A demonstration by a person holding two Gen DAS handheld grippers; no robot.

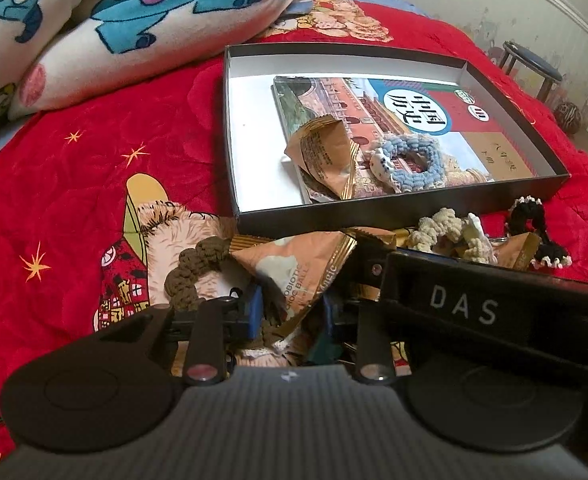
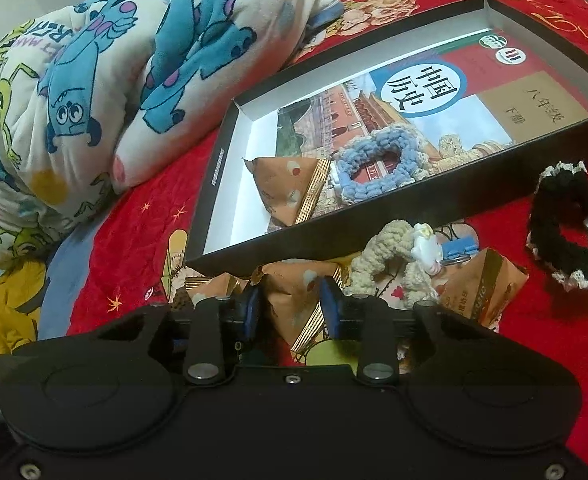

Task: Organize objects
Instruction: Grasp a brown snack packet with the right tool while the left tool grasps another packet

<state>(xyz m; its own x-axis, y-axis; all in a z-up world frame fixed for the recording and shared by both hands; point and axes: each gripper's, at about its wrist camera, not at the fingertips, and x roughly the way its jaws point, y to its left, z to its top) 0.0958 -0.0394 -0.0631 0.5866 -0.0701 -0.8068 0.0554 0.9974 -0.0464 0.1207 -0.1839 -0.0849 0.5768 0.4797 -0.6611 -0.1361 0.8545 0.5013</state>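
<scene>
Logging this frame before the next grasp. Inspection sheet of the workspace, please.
Surface: red bedspread with cartoon print.
Job's things: black box holds a textbook, a snack packet in the box and a blue scrunchie. Outside, before its near wall: held snack packet, second loose packet, cream scrunchie, brown scrunchie, black scrunchie.
Clutter: blue clip beside the cream scrunchie.
Grippers: right gripper straddles a packet, contact unclear; left gripper near the same pile, grip unclear.
Cables: nothing seen.
Surroundings: folded cartoon blanket, stool, worn wall.
</scene>
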